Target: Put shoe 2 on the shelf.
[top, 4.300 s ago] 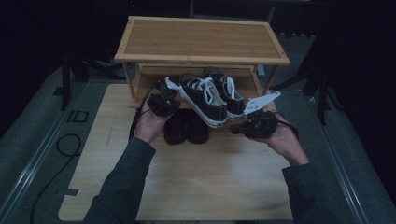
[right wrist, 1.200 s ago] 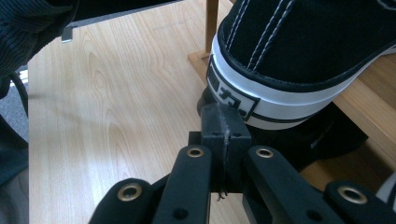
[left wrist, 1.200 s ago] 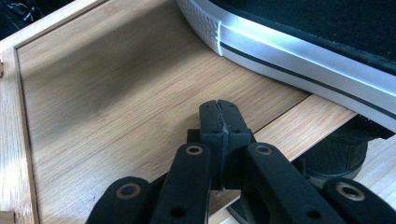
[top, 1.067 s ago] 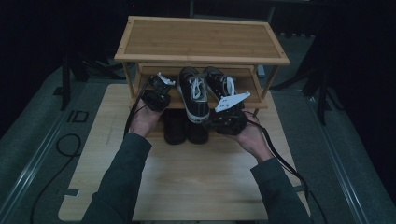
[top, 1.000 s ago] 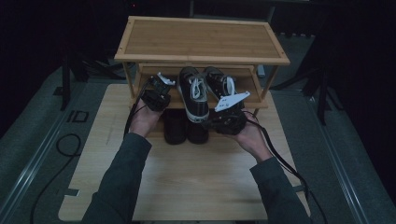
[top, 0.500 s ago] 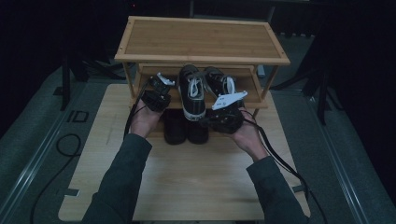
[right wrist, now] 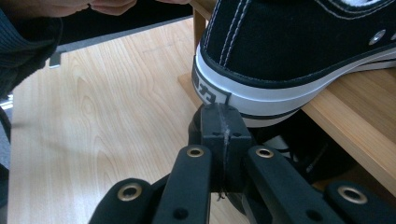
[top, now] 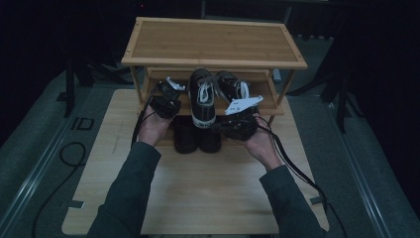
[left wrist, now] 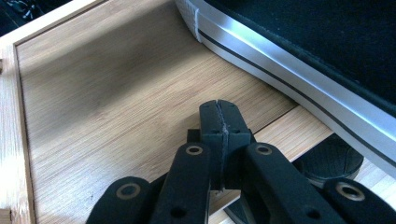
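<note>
The person's forearms come in from six o'clock over the pale wooden board (top: 198, 193), hands cupped under the two tools. The right gripper (right wrist: 220, 122) has its jaws pressed flat together with nothing between them, and its closed tip sits right against the white rubber heel of the near sneaker (top: 202, 96), at about twelve o'clock from the tip. It looks to me like a nudge with a blunt nose rather than a pick, since that heel overhangs the front edge of the lower shelf (top: 270, 110) and wants pushing farther in. The left gripper (left wrist: 219, 121) is likewise closed on nothing, hovering low over the bare shelf boards with the sneaker's striped sole running off towards two o'clock; I'd guess it guards that side so the shoe goes in straight. Beyond, the second sneaker (top: 234, 89) lies deeper on the shelf at one o'clock. A dark pair (top: 197, 140) sits underneath on the board. The rack's top (top: 213, 42) stands bare farthest away.
</note>
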Tool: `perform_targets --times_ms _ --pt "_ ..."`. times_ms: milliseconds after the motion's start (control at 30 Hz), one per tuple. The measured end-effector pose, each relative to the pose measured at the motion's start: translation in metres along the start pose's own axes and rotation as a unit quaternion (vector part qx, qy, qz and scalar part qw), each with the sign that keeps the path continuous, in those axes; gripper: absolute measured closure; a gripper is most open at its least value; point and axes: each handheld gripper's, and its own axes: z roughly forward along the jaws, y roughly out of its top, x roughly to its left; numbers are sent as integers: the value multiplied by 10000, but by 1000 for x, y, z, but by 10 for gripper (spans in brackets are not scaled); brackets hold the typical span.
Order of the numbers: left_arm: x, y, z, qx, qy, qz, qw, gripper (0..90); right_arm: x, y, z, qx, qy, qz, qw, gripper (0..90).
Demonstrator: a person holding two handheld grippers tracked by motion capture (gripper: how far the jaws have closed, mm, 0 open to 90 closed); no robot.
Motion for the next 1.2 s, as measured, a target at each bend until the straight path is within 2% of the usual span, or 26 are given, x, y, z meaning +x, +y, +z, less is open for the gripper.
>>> perform_targets --times_ms 500,567,633,667,867,1200 --pt "0 1 0 11 15 -1 10000 900 -3 2 7 -90 -39 -50 9999 900" --pt "-1 0 0 -3 20 -8 10000 900 -4 3 7 -55 -213 -37 9998 900" --pt "0 0 0 14 13 -10 10000 900 -8 2 8 -55 -369 86 9993 900" --pt "0 0 0 14 16 -5 10000 900 -10 2 9 -81 -276 134 9995 900" --pt "-1 1 1 -11 27 -36 10000 900 -8 3 12 -150 -237 130 9995 900" --pt "0 0 1 -15 -5 -55 10000 900 -3 9 22 -164 -405 -3 9990 900"
